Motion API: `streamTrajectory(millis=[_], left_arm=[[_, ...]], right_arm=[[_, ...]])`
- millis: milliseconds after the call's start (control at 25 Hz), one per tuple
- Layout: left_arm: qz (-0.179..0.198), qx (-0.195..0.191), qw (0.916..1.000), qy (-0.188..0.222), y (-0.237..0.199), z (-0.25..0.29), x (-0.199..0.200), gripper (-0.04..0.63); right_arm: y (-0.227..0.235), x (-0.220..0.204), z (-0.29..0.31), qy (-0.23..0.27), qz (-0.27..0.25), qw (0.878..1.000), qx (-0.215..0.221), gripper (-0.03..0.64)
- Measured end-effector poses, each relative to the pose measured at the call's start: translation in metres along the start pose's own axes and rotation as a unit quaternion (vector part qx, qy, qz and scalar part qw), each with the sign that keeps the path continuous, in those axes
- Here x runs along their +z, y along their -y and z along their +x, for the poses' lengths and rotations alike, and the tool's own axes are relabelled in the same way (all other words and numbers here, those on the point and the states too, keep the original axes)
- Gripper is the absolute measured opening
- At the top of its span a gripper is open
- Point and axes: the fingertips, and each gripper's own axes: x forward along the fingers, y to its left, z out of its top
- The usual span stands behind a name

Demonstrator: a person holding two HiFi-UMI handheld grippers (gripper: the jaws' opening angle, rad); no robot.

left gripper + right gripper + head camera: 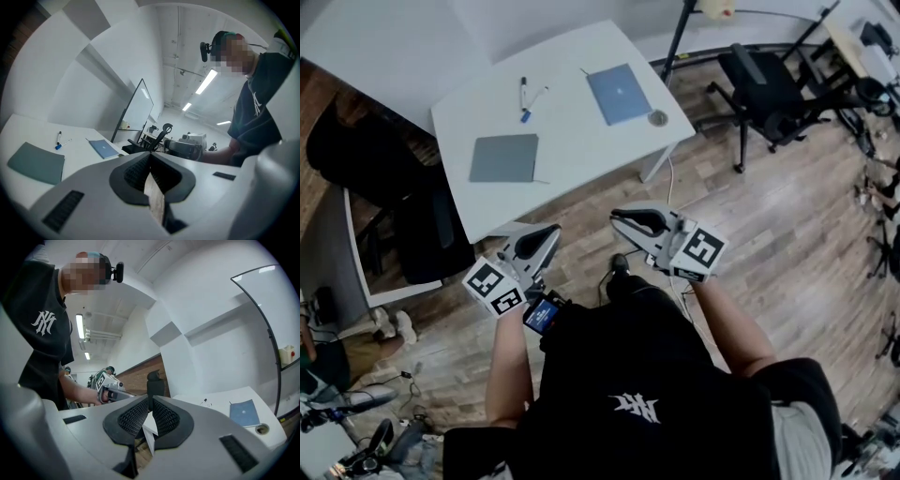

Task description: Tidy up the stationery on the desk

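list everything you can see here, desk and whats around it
desk: 1, white, centre of the head view
grey notebook: 1, grey, left part of desk
blue notebook: 1, blue, right part of desk
markers: 2, white, one black-capped and one blue-capped, between the notebooks
small round item: 1, grey, desk's right corner, kind unclear
office chair: 1, black, right of desk
left gripper: 1, grey, shut, empty, short of desk
right gripper: 1, grey, shut, empty, beside the left

Desk (572, 141): folder (503, 157) front-left; markers (524, 96) behind it; notebook (619, 94) right; round item (658, 118) beside notebook.
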Motion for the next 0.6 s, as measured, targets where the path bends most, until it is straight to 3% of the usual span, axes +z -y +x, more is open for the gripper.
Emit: streamTrajectory(millis=[600], left_arm=[[-0.012, -0.001, 0.9999, 0.005, -0.042, 0.091, 0.027, 0.003]], right_arm=[[0.104, 0.012, -0.014, -0.01, 0.0, 1.0, -0.026, 0.049]])
